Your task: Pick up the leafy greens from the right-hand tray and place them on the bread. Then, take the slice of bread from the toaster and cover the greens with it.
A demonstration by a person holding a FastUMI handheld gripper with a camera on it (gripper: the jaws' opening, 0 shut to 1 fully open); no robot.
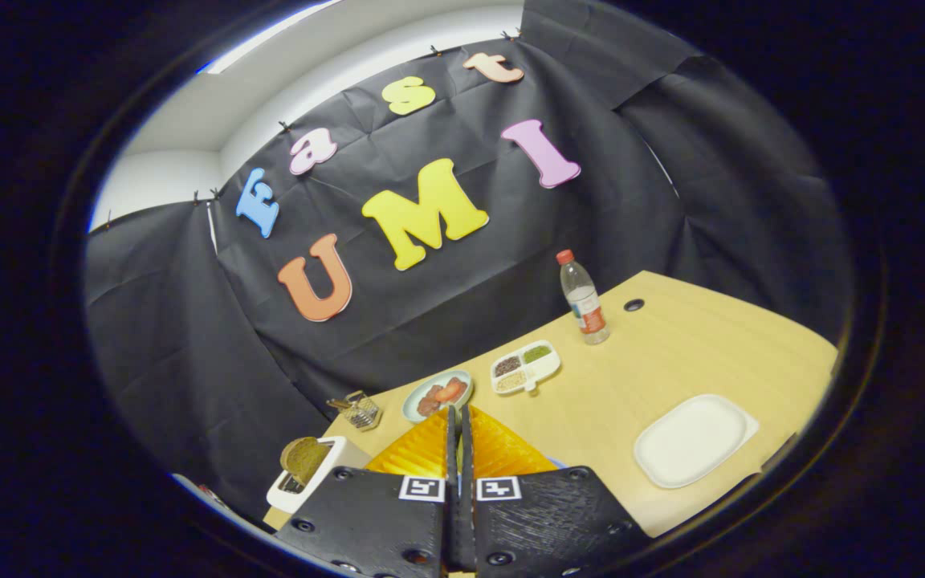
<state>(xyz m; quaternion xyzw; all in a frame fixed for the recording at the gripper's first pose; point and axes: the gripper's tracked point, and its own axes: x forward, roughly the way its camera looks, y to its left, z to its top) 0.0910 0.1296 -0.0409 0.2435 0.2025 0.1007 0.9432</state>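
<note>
A brown slice of bread (pixel 304 457) sticks up from the white toaster (pixel 302 482), left of the gripper (pixel 458 425). The two black fingers (pixel 451 437) are pressed together, holding nothing. Beyond them sits a round plate of red food (pixel 437 395). Far right lies a white tray (pixel 694 440) on the tan table (pixel 655 361).

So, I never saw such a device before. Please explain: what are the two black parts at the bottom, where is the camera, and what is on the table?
The camera rides on a hand-held gripper and looks forward along its two fingers; those are the black parts. The fingers are closed together and hold nothing. Ahead lies a wooden table. Beside the fingers stands a white toaster with a bread slice in it. Beyond them are a plate of red food, a divided dish, a water bottle and an empty white tray. Something yellow lies under the fingers.
</note>
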